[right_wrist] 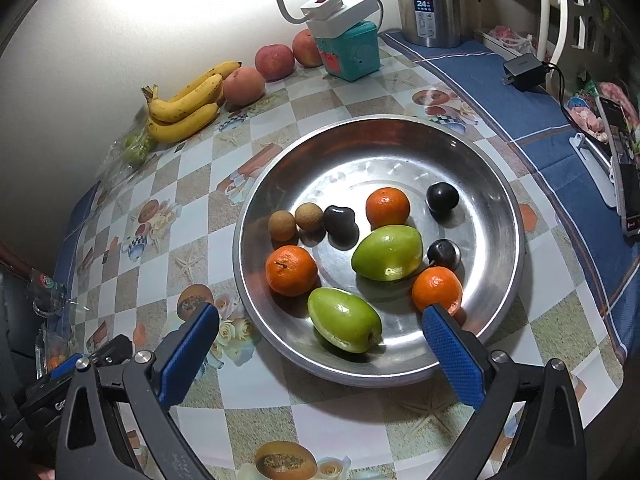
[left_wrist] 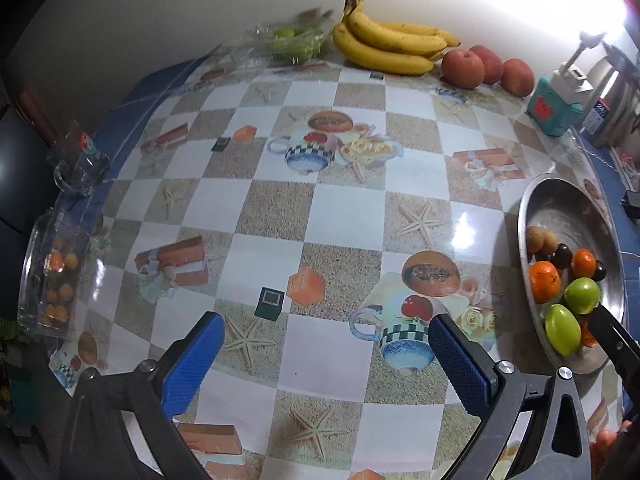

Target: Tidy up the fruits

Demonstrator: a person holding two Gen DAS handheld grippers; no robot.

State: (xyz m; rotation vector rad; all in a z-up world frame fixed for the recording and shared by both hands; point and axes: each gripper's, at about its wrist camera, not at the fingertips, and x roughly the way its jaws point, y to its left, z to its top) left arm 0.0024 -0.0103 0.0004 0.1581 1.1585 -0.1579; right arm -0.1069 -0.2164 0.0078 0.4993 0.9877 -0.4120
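Grippers first: the left gripper (left_wrist: 326, 354) hangs over a bare stretch of the checked tablecloth (left_wrist: 320, 208), its blue pads spread wide with nothing between them. The right gripper (right_wrist: 320, 344) is spread just as wide above the near rim of a metal bowl (right_wrist: 500, 184), and it holds nothing either; one blue pad sits over the cloth left of the bowl, the other over the bowl's near right edge.

Inside the bowl, nearest the right gripper, lies a green oval fruit (right_wrist: 344, 318). A second green fruit (right_wrist: 387, 253) lies just behind it, near the middle. Three small oranges are spread around them: one at the left (right_wrist: 291, 270), one at the back (right_wrist: 387, 207), one at the right (right_wrist: 437, 289), partly behind the right pad. Two small tan round fruits (right_wrist: 296, 220) sit side by side at the left back, touching a dark fruit (right_wrist: 340, 222). Two more dark round fruits (right_wrist: 442, 197) lie on the right side.

Farther out, along the wall, a bunch of bananas (right_wrist: 186, 106) lies beside three red apples (right_wrist: 274, 62). A clear bag of green fruit (left_wrist: 294, 42) sits on the bananas' other side. A teal box (right_wrist: 352, 52) with a white power strip on top stands past the apples, beside a steel kettle (right_wrist: 430, 0). At the table's left edge stand a glass mug (left_wrist: 78, 160) and a clear container holding small orange fruit (left_wrist: 50, 280).
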